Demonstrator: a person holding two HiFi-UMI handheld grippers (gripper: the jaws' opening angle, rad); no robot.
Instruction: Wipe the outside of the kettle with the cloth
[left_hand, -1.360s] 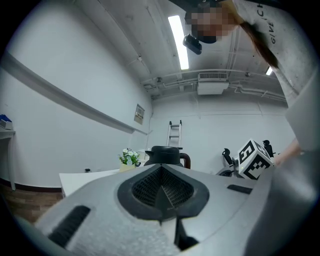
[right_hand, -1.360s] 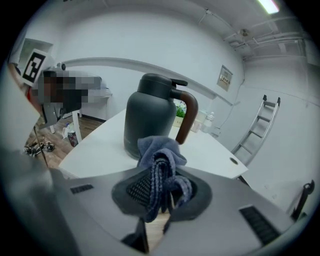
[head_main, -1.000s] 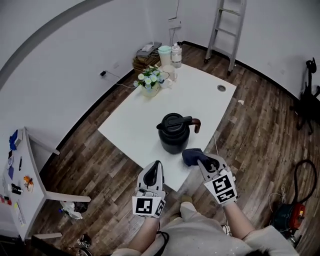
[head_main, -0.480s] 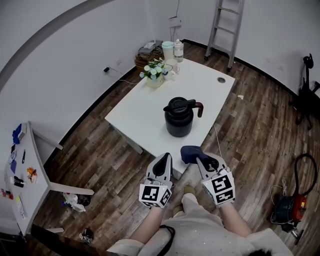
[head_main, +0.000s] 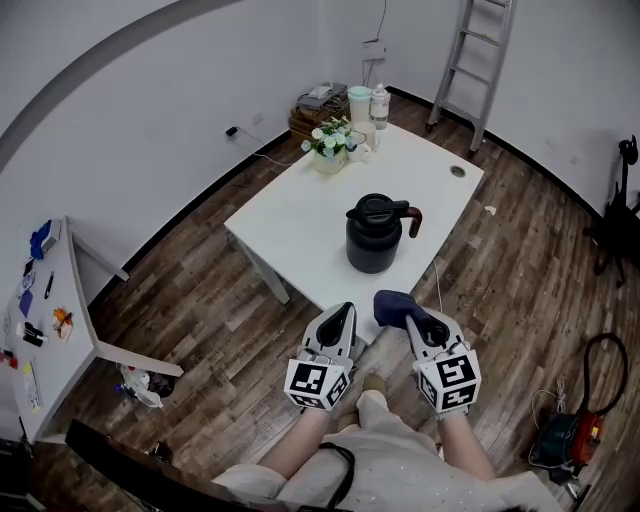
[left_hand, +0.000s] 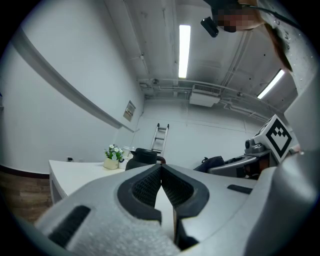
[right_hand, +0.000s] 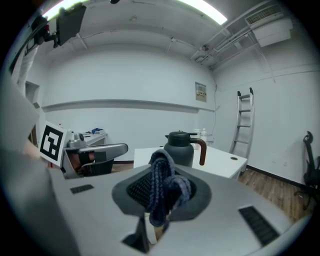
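A black kettle with a brown handle stands upright on the white table, near its front edge; it also shows as the kettle in the right gripper view and the kettle in the left gripper view. My right gripper is shut on a dark blue cloth, which bunches between the jaws as the cloth. It hangs short of the table, below the kettle in the head view. My left gripper is shut with nothing in it, level with the right one.
A flower pot, a pale green cup and a bottle stand at the table's far end. A ladder leans on the back wall. A second white table with small items is at left. A red vacuum sits on the floor at right.
Both grippers have drawn back from the table's front edge, and the view has shifted so the table and kettle sit farther right. The cloth stays in the right gripper.
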